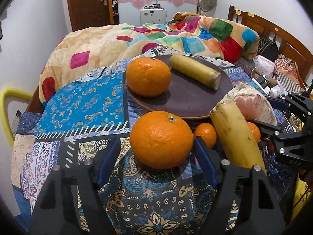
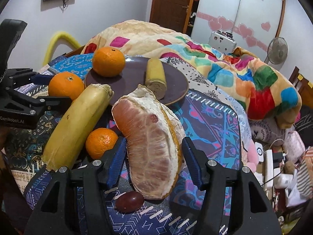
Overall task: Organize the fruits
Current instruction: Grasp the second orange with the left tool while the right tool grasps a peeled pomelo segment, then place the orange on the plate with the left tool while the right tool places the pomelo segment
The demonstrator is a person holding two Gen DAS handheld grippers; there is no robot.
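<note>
A big orange [image 1: 161, 139] lies on the patterned cloth between the blue fingers of my left gripper [image 1: 157, 141]. The jaws are open, with a gap showing at the left pad. A peeled pomelo segment [image 2: 148, 137] lies between the fingers of my right gripper [image 2: 154, 142], which is open with its pads close beside it. The dark purple plate [image 1: 185, 99] behind holds another orange [image 1: 148, 76] and a short banana piece [image 1: 195, 73]. A long banana [image 2: 78, 121], a small mandarin [image 2: 101, 142] and a dark grape [image 2: 129, 199] lie nearby.
The table cloth [image 1: 82, 101] covers a small table beside a bed with a colourful quilt [image 1: 195, 33]. A yellow chair back [image 1: 7, 105] stands at the left. Clutter and cables [image 2: 273, 156] fill the right side. A second small mandarin [image 1: 254, 132] sits behind the banana.
</note>
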